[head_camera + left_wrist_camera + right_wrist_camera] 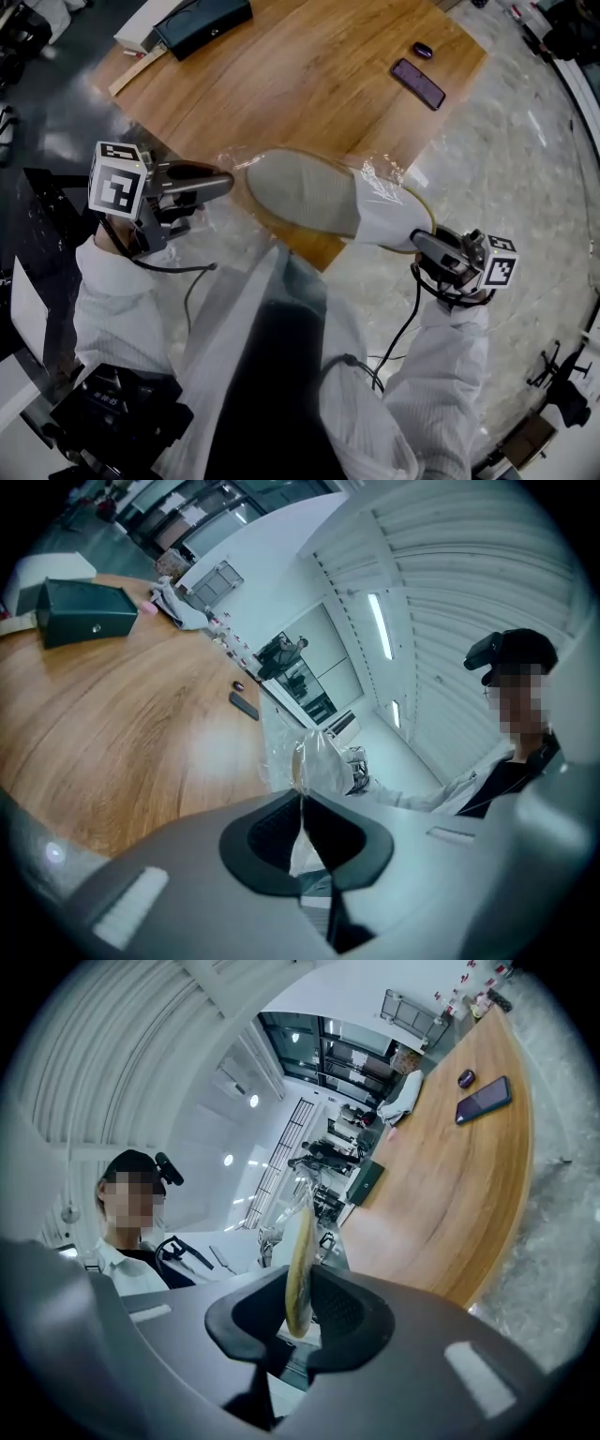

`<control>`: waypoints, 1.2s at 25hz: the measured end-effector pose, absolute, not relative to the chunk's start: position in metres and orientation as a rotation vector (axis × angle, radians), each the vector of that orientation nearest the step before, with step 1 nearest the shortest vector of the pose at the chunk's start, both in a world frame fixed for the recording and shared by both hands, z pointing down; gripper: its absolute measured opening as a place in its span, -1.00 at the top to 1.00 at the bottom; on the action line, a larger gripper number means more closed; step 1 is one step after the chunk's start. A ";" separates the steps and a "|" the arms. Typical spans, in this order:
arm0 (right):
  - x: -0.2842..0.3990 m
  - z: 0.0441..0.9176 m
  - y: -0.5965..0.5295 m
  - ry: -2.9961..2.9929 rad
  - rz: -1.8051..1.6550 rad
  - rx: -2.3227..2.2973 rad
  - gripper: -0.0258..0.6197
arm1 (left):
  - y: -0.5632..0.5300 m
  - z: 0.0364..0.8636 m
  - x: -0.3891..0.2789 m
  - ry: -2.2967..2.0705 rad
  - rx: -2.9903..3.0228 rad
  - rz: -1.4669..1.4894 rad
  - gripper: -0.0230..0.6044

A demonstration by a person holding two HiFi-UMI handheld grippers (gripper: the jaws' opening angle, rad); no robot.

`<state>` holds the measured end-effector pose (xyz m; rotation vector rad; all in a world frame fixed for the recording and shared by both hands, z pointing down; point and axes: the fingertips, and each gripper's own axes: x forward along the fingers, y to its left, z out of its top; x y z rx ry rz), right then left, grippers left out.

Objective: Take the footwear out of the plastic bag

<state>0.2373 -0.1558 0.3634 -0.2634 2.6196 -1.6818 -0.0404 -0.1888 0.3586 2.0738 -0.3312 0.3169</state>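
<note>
A pale shoe (309, 192) with its grey sole turned up hangs over the table's near corner, wrapped in a clear plastic bag (380, 180). My left gripper (230, 181) is at the shoe's left end, shut on a thin fold of the bag (314, 761); the film runs down between its jaws (302, 832). My right gripper (419, 242) is at the shoe's right end. It is shut on the yellowish edge of the sole (298, 1260), which stands upright between its jaws (298, 1321). Both grippers hold the load above the table.
The wooden table (309, 84) carries a dark phone (418, 82), a small dark oval object (423, 50), a dark green case (202, 23) and a white box (141, 28) at the far side. Marble floor lies to the right. The person's white sleeves fill the near foreground.
</note>
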 end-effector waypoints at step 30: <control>0.254 0.335 -0.198 2.515 -0.599 -2.173 0.68 | -0.272 0.339 -0.029 -1.553 2.319 0.415 0.92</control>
